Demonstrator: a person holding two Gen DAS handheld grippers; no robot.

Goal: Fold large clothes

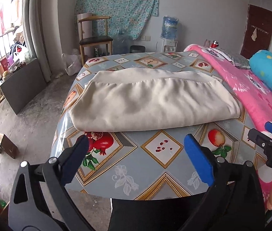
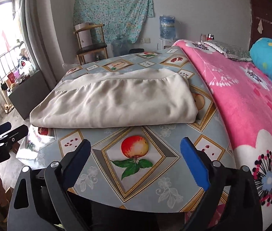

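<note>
Lying folded into a thick rectangle, the cream soft-fabric garment is seen on the far half of the worktop, which is covered in a glossy grey-blue oilcloth printed with fruit panels. A broad bare strip of oilcloth is left between the garment's near folded edge and the worktop's near rim. The garment's left corner is set close to the worktop's left edge, beyond which open concrete floor is visible. On the right, the worktop is bordered by a bed under a pink flowered fleece blanket.

The left tongs are held wide open above the near strip, nothing being gripped or touched. The right tongs are likewise spread wide and empty, over a printed apple panel.

From the left wrist view, the right tongs are caught at the right margin, and a small brown cardboard box is shown on the floor. From the right wrist view, the left tongs appear at the left margin, and more of the blanket is revealed.
</note>
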